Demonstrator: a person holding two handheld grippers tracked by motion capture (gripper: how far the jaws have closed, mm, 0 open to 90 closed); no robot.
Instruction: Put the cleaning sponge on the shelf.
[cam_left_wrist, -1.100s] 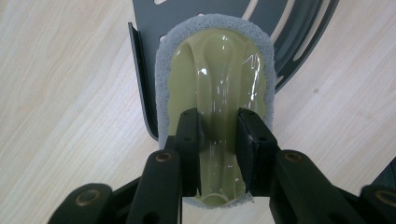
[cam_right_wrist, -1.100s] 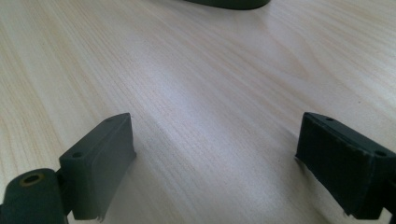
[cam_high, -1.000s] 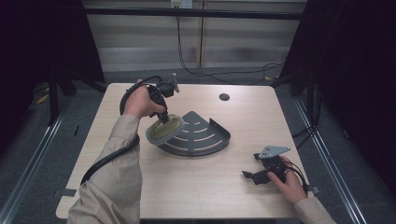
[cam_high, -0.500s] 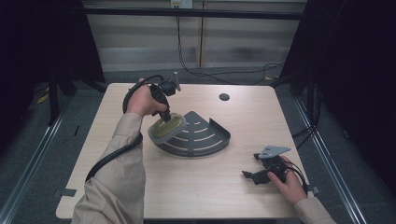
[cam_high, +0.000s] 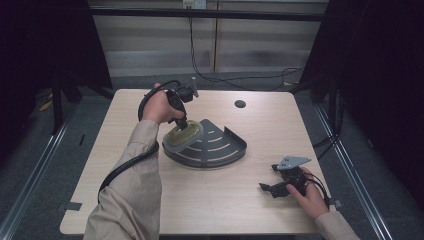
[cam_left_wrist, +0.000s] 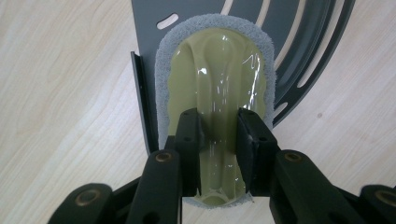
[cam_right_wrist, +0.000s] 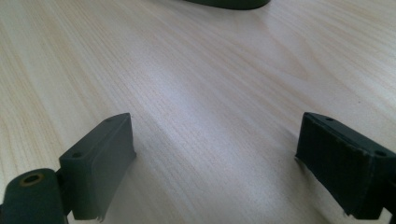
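The tabletop (cam_high: 125, 165) carries a dark grey corner shelf (cam_high: 220, 147) near its middle. On the left edge of this shelf lies a scrubber (cam_left_wrist: 212, 84) with a grey pad and a yellowish handle. The left tongs (cam_left_wrist: 218, 140) are clenched on the raised ridge of that handle. The right tongs (cam_right_wrist: 215, 163) rest low over the bare wood near the right front corner, wide open and holding nothing.
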